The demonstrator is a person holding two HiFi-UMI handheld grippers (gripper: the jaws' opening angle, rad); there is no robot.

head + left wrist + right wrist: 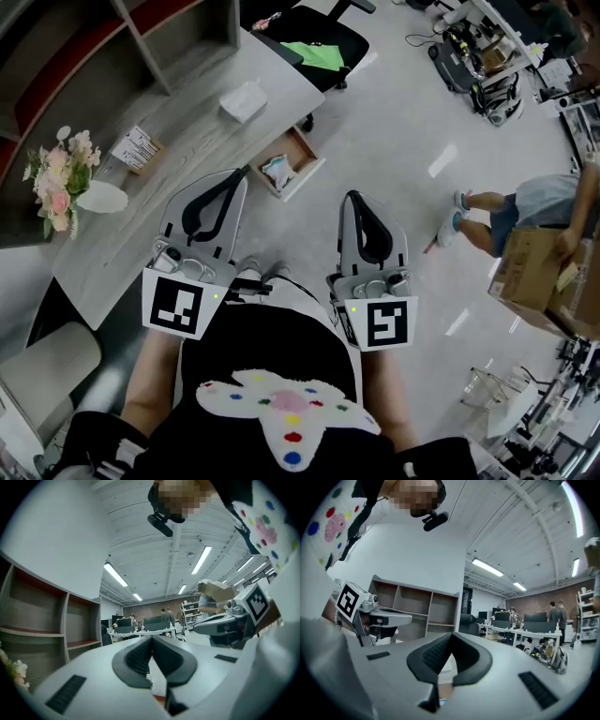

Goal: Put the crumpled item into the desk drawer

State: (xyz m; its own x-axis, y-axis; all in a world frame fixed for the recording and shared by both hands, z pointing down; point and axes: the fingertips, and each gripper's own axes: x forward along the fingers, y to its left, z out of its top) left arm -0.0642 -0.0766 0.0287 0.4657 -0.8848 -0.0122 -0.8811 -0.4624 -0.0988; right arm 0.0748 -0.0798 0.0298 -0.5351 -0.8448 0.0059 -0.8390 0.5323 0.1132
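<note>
So in the head view both claws are held out level side by side in the lower middle of the frame, left claw [228, 184] and right claw [356, 202], each with its marker cube facing the camera. Both are clenched with nothing in them: in the left gripper view the ribbed black pads [136, 658] meet at the tip, and it's the same in the right gripper view, where the pads [432, 656] touch at the front with only a bit of background showing through the gap lower down. The crumpled item [277, 170], a whitish lump with a bit of blue, is lying inside the open wooden drawer [310, 148], which sticks out from the table [187, 131] just above the claws, about centre frame. Neither claw is touching the drawer or the item. On the table there's a white box [243, 101] up top and a vase of flowers [58, 173] at the left edge. A black chair [319, 37] sits at the top centre, and at the right edge a person is carrying a cardboard box [530, 272].
</note>
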